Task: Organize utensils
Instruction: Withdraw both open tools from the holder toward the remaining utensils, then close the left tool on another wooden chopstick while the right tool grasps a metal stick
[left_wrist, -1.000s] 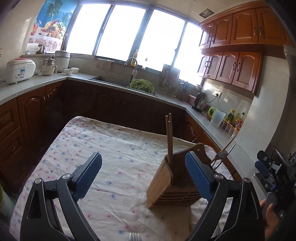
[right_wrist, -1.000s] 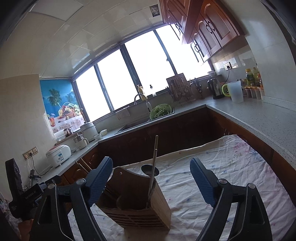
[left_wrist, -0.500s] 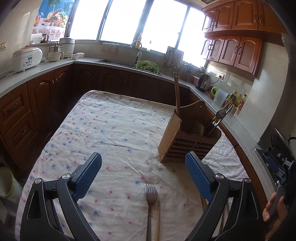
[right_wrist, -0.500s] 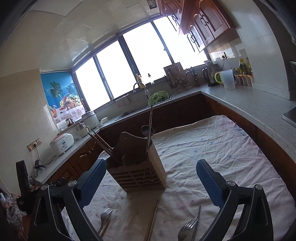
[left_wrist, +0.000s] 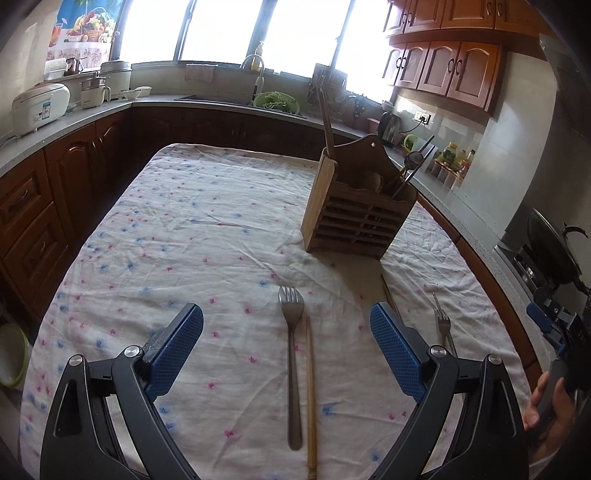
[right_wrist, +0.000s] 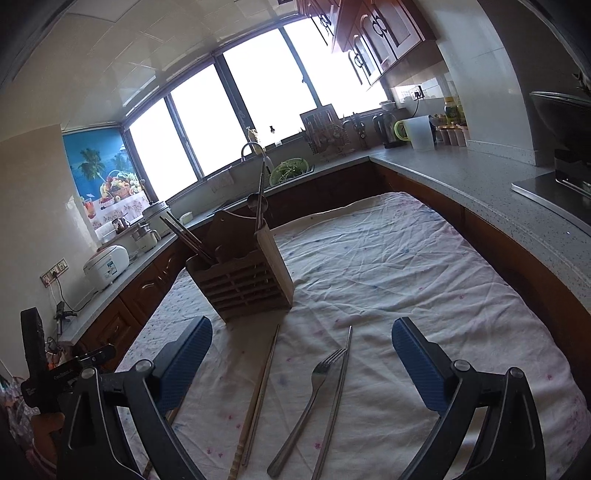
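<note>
A slatted wooden utensil holder (left_wrist: 354, 214) (right_wrist: 240, 277) stands on the flowered tablecloth (left_wrist: 192, 229) with chopsticks and a metal spoon upright in it. Nearer me, a steel fork (left_wrist: 291, 350) and a wooden chopstick (left_wrist: 311, 398) lie side by side. My left gripper (left_wrist: 286, 343) is open above them, with nothing between its pads. In the right wrist view a second fork (right_wrist: 314, 387), a metal chopstick (right_wrist: 338, 391) and a wooden chopstick (right_wrist: 260, 384) lie below my open, empty right gripper (right_wrist: 301, 362).
Dark wood cabinets and a grey counter (right_wrist: 480, 192) run around the table on three sides. A rice cooker (left_wrist: 38, 107), a sink, a green colander (left_wrist: 277, 101), a kettle and bottles sit on the counter. A hand (left_wrist: 550, 410) holds the other gripper at the right edge.
Both grippers have drawn back from the holder and lowered. The holder now looks farther off, and the forks and chopsticks on the cloth have come into view.
</note>
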